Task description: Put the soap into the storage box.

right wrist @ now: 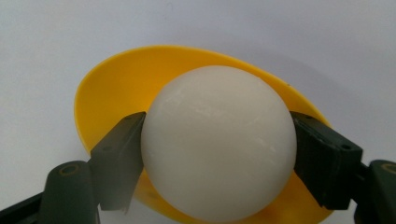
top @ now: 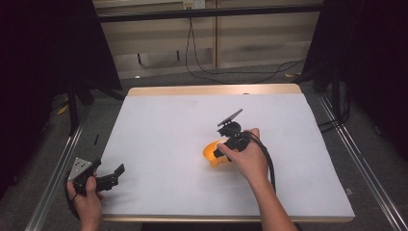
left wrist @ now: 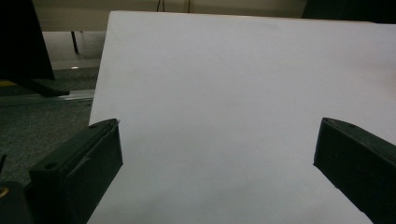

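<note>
Right gripper view: right gripper [right wrist: 218,154] clamps a smooth white plastic ball [right wrist: 218,144] over the yellow plastic bowl [right wrist: 116,84]; slick, could squirt out. Left gripper [left wrist: 217,154] idles open, near-left.

The high view is looking forward and down over the white rectangular table [top: 159,125]. Both gripper views are sharing that surface, the left gripper view skimming low across it, the right gripper view facing it from very near.

Right gripper [right wrist: 218,154] clamped (tight) — left gripper [left wrist: 217,154] agape.
</note>
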{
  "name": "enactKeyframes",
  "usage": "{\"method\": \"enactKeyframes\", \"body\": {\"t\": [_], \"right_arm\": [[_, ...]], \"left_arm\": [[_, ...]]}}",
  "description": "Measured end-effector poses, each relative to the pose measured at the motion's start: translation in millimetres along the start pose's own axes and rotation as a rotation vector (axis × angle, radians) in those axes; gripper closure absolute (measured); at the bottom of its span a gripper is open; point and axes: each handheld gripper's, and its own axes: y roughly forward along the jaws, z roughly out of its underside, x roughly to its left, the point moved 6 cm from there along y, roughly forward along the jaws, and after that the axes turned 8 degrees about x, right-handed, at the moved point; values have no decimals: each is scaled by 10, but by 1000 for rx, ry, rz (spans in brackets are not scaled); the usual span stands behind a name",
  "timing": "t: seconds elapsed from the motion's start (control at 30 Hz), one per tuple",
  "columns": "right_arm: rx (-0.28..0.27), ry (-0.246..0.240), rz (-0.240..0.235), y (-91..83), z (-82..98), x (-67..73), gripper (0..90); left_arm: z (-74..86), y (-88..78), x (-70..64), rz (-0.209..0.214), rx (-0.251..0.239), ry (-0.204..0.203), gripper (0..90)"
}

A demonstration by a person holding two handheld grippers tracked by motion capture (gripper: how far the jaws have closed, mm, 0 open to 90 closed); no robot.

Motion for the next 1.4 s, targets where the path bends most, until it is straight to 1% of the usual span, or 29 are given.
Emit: {"method": "enactKeyframes", "body": {"t": [0.03,0.13,0.23,0.3,0.43,0.5,0.6,0.67,0.83,0.87,0.93,1.0,1.13,1.4], "right_arm": [[2,8,-3,1,2,2,234],[-5,8,-17,-7,1,0,226],[-29,20,-36,-74,-17,8,202],[-35,13,-42,-105,-21,8,185],[-53,23,-31,-162,-18,-2,143],[-63,17,-23,-188,-11,-21,119],[-70,31,-12,-225,6,-45,82],[-80,27,-2,-246,20,-76,68],[-97,55,22,-319,86,-166,25],[-108,48,33,-334,105,-195,21],[-117,57,39,-357,143,-233,0],[-129,70,51,-379,175,-274,0],[-162,76,49,-429,257,-364,0],[-187,104,60,-472,442,-561,0]], "left_arm": [[0,0,0,0,0,0,10],[0,0,0,0,0,0,10],[0,0,0,0,1,1,10],[0,2,-4,3,0,-1,10],[0,2,-5,3,1,0,10],[1,2,-5,3,2,1,10],[0,4,-6,2,1,0,10],[1,4,-7,1,1,2,10],[2,5,-9,1,5,4,10],[2,5,-10,1,5,5,10],[2,6,-10,0,5,6,10],[2,5,-6,-4,6,13,10],[2,7,-12,-2,6,10,10],[3,8,-15,-8,7,12,10]]}}
